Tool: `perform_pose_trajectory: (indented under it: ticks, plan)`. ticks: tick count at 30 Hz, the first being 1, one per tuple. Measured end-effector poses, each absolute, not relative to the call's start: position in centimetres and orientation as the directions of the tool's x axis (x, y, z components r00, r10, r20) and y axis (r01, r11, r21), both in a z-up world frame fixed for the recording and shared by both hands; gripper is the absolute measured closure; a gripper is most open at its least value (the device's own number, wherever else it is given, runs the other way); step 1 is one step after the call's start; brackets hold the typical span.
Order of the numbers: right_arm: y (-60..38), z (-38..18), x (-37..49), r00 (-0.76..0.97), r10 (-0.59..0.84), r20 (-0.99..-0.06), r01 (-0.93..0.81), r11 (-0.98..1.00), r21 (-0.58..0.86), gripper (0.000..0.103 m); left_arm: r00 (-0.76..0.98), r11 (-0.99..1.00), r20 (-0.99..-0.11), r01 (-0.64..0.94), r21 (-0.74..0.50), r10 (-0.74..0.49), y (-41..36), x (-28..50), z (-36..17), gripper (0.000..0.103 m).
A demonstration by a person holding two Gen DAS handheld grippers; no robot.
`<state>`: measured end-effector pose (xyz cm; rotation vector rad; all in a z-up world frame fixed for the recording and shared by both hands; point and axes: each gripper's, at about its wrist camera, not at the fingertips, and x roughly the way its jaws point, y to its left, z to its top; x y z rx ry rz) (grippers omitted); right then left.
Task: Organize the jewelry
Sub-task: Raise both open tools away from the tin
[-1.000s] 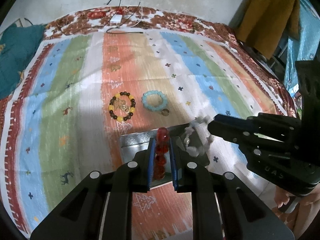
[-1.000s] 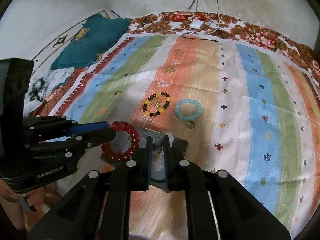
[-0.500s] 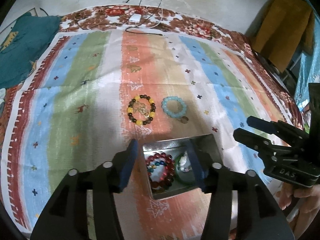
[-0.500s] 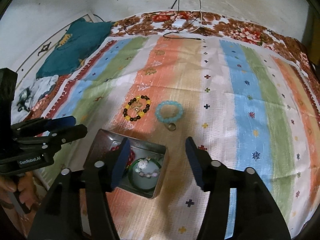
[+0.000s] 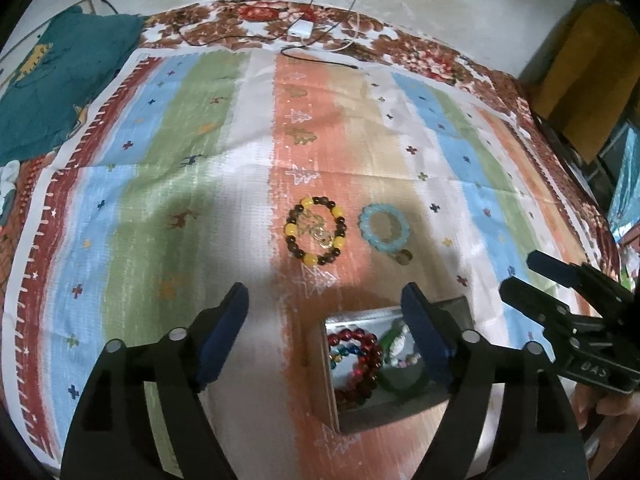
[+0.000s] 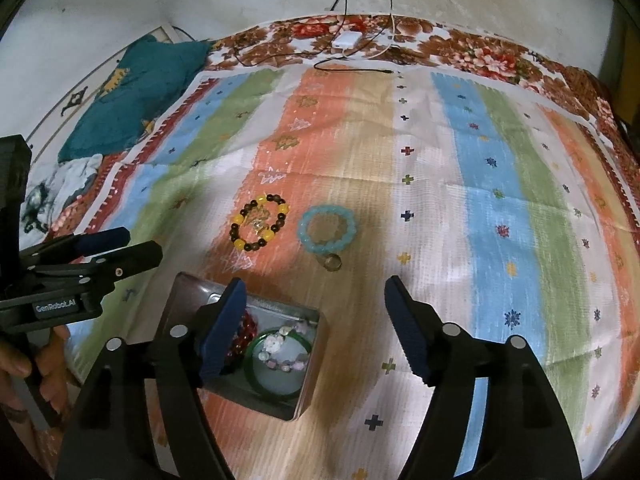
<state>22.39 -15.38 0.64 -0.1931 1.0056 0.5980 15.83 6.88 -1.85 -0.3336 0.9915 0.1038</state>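
Note:
A metal tin [image 5: 456, 306] [image 6: 184, 292] sits on the striped cloth. It holds a red bead bracelet [image 5: 370, 364] [image 6: 248, 326], a green bangle [image 6: 276, 390] and a pale bead bracelet [image 6: 280, 346]. A yellow-and-brown bead bracelet [image 5: 316, 230] [image 6: 260, 222] and a light blue bead bracelet [image 5: 385, 229] [image 6: 326, 230] lie on the cloth beyond the tin. My left gripper [image 5: 325, 302] is open and empty above the tin's far edge. My right gripper [image 6: 314, 294] is open and empty, above and right of the tin.
A white charger with cables [image 6: 348, 40] lies at the far edge of the floral bedspread. A teal cushion [image 6: 136, 96] lies at the far left. A brown-yellow cloth [image 5: 588, 80] hangs at the far right. A wall stands behind.
Both grippers opened: the left let the red bracelet drop into the tin, the right let go of the pale bracelet. Both have since drawn back and up.

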Motion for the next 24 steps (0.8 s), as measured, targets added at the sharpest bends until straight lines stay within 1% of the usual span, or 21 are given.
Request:
perform_pose_trajectory:
  ticks: [8,12,15,24]
  plan:
    - [-15.1,-0.1,24.0,0.377,0.372,-0.848,-0.533,0.836,0.13,0.025,0.524,0.945,-0.851,-0.257,-0.204,-0.041,7.9,17.6,-3.0,0.014]
    - [-15.0,-0.5,24.7,0.371,0.367,-0.853,-0.525,0.841,0.133,0.025,0.51,0.94,-0.859,-0.27,-0.21,-0.046,8.6,18.3,-3.7,0.013]
    - [-14.7,-1.0,25.2,0.368,0.358,-0.858,-0.521,0.844,0.128,0.021,0.501,0.941,-0.864,-0.268,-0.208,-0.049,8.6,18.8,-4.1,0.013]
    - [-14.2,-2.6,27.1,0.358,0.326,-0.875,-0.501,0.858,0.115,0.021,0.474,0.937,-0.877,-0.269,-0.222,-0.071,9.0,20.3,-5.4,0.013]
